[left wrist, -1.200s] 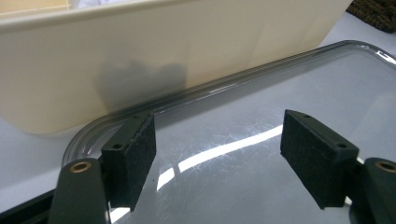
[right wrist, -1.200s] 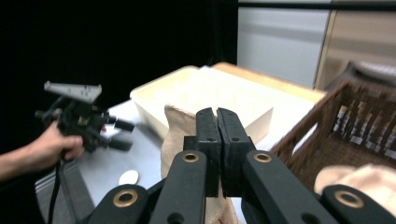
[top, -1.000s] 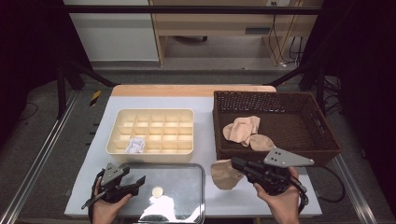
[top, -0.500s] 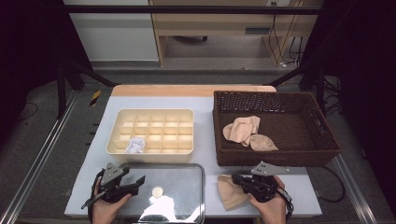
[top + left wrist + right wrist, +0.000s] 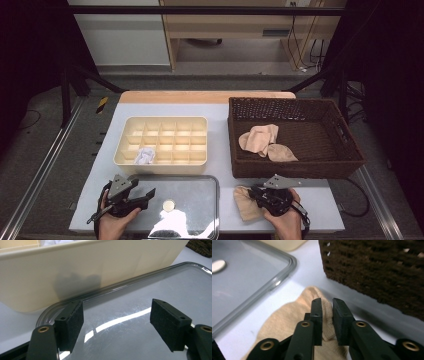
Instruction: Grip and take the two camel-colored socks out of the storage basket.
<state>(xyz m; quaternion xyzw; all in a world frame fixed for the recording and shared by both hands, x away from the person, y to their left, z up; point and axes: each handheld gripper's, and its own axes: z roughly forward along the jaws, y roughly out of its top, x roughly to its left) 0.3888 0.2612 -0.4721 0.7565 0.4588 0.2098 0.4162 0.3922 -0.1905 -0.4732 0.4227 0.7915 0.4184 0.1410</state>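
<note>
A beige sock (image 5: pixel 244 204) (image 5: pixel 284 322) lies flat on the white table in front of the wicker basket (image 5: pixel 295 171). My right gripper (image 5: pixel 256 194) (image 5: pixel 327 315) rests low over it. Its jaws have just been opening and now stand slightly apart, with a ridge of sock fabric loose between the pads. Two more beige socks (image 5: pixel 262 140) lie inside the basket. My left gripper (image 5: pixel 145 195) (image 5: pixel 117 325) is open and holds nothing, hovering over the near left corner of a clear plastic lid (image 5: pixel 195 197) (image 5: pixel 140 290).
A cream compartment box (image 5: pixel 160 121) (image 5: pixel 75 272) stands behind the lid, with a white crumpled item (image 5: pixel 145 156) in a front cell. A small round disc (image 5: pixel 169 205) sits on the lid. The dark basket wall (image 5: pixel 374 272) rises close beyond the right gripper.
The right gripper came down from beside the basket to the table with the beige sock, which now lies flat. Its jaws have parted a little. The left gripper stayed put.
</note>
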